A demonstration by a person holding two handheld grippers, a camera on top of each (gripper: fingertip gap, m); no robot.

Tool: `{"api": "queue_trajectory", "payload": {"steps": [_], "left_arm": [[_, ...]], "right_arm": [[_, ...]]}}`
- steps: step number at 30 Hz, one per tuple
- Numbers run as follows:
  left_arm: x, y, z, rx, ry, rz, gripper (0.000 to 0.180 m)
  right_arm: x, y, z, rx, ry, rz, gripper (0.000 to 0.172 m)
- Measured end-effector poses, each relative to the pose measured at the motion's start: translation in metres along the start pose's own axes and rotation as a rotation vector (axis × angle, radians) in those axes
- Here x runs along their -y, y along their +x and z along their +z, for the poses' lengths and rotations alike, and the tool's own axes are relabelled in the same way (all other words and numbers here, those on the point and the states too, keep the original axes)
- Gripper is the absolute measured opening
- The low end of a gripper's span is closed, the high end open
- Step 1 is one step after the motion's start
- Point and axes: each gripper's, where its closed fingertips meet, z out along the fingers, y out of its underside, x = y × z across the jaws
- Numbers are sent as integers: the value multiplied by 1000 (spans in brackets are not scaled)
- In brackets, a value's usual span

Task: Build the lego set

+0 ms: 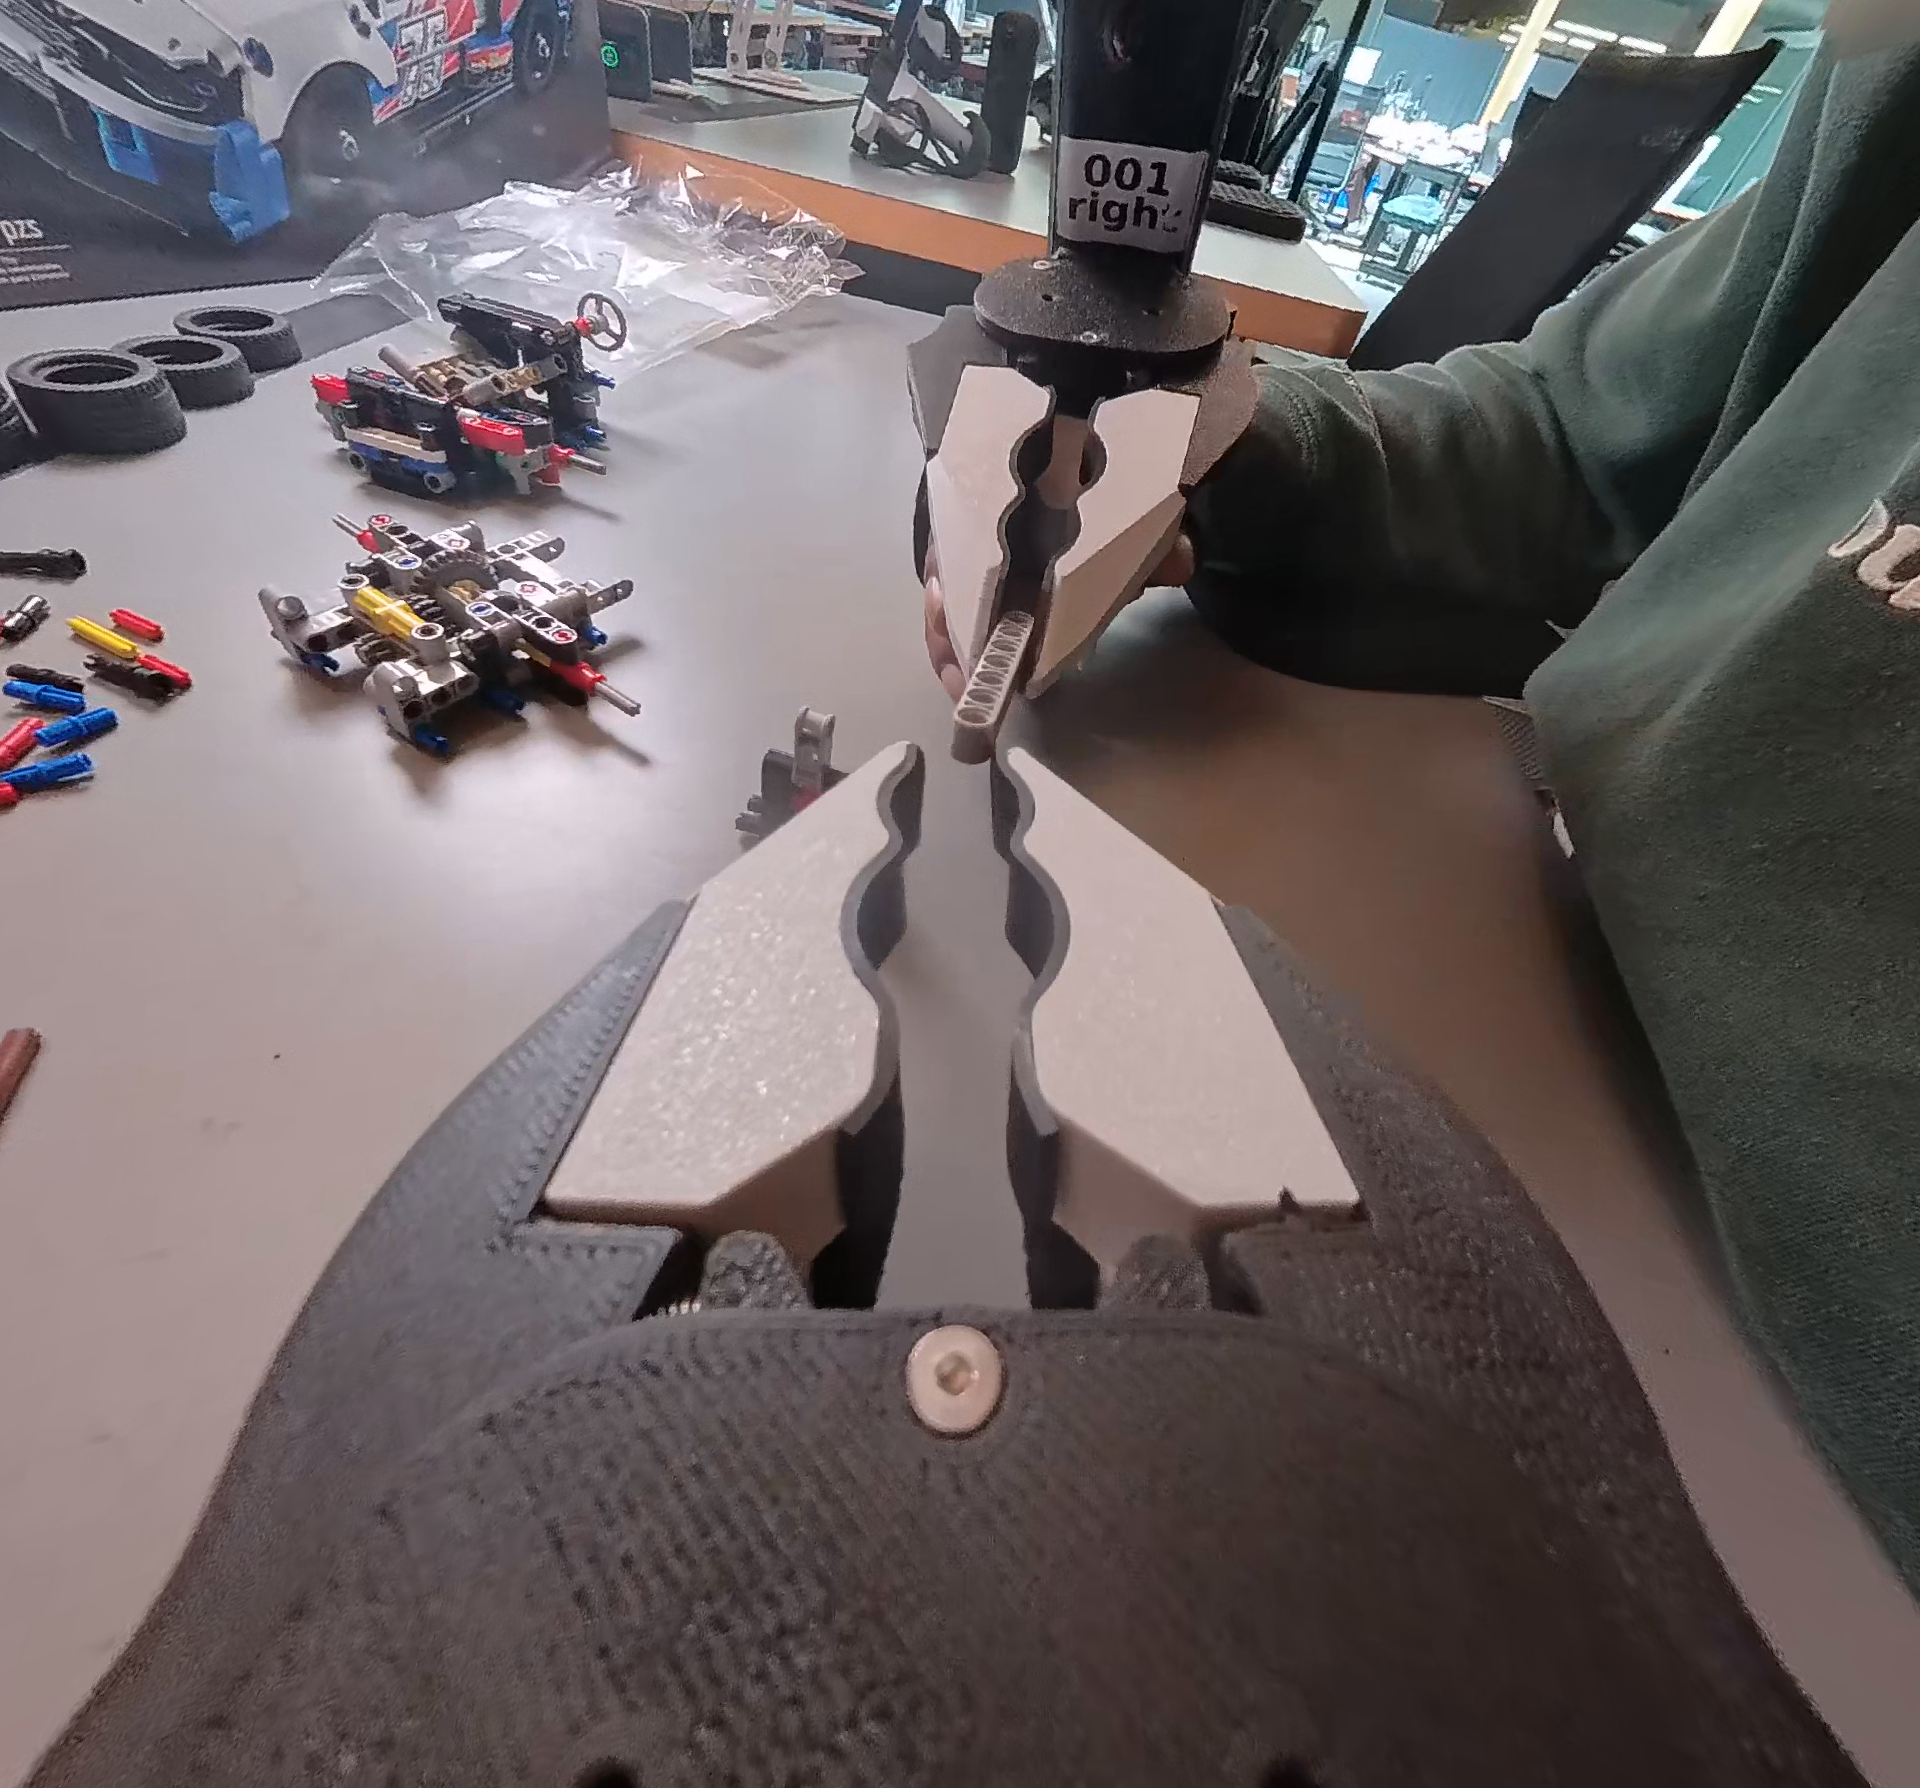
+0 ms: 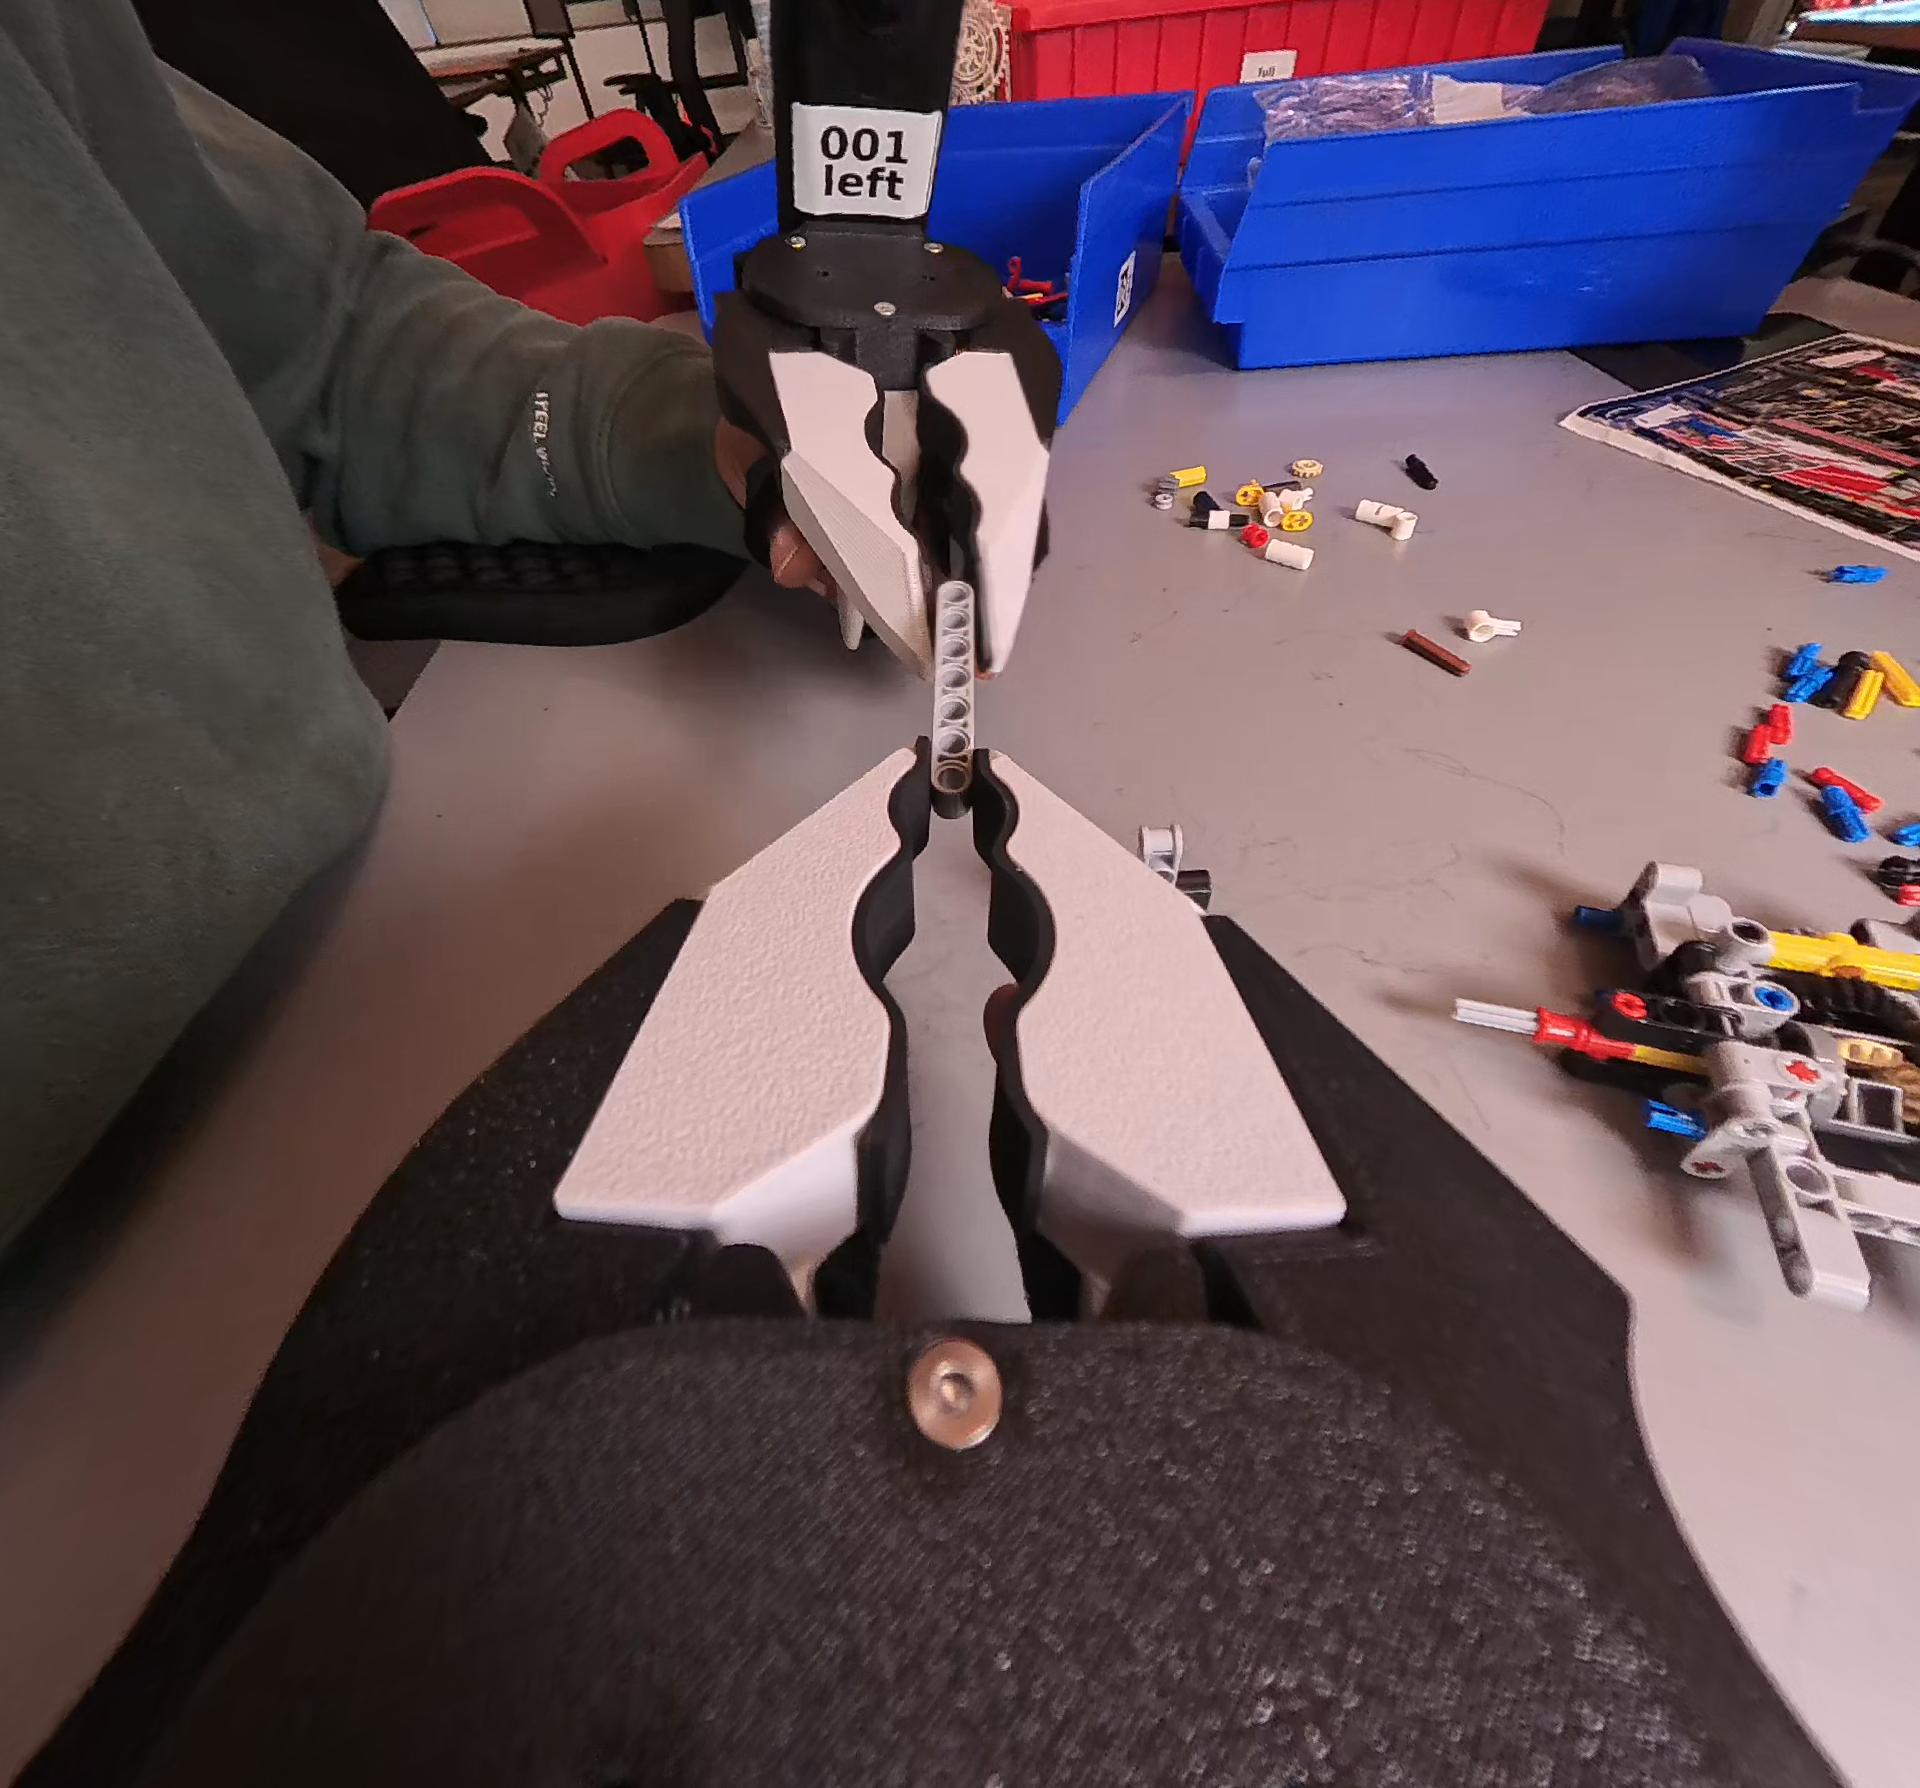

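A light grey beam with a row of holes [image 2: 954, 689] spans between my two grippers above the grey table [image 2: 1299, 803]. My right gripper [image 2: 951, 764] is shut on the beam's near end. The left wrist view shows the same grasp: the right gripper [image 1: 1013, 663] pinches the beam [image 1: 992, 689]. My left gripper [image 1: 958, 762] is open. The beam's other end sits at its tips, with a gap beside the left fingertip [image 1: 902, 764]. The left gripper also shows in the right wrist view [image 2: 951, 647], its fingers either side of the beam.
Two brick assemblies [image 1: 447, 632] [image 1: 468, 408], tyres [image 1: 156, 377], loose pins [image 1: 62, 699], a plastic bag [image 1: 623, 252] and a car-picture box [image 1: 260, 24] lie left. A small grey-black piece [image 1: 795, 772] lies by my left fingers. Blue bins [image 2: 1507, 211] and a printed sheet [image 2: 1766, 429] stand behind. The tips of both grippers are at nearly the same place.
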Motion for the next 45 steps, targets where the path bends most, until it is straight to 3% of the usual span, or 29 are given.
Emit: {"api": "queue_trajectory", "payload": {"steps": [20, 32, 45], "left_arm": [[-4, -4, 1, 60, -39, 89, 4], [8, -12, -7, 155, 0, 213, 4], [7, -12, -7, 155, -8, 223, 4]], "right_arm": [[-2, 8, 1, -66, -24, -40, 6], [23, 9, -9, -192, 34, -282, 12], [17, 4, -2, -189, -4, -306, 12]]}}
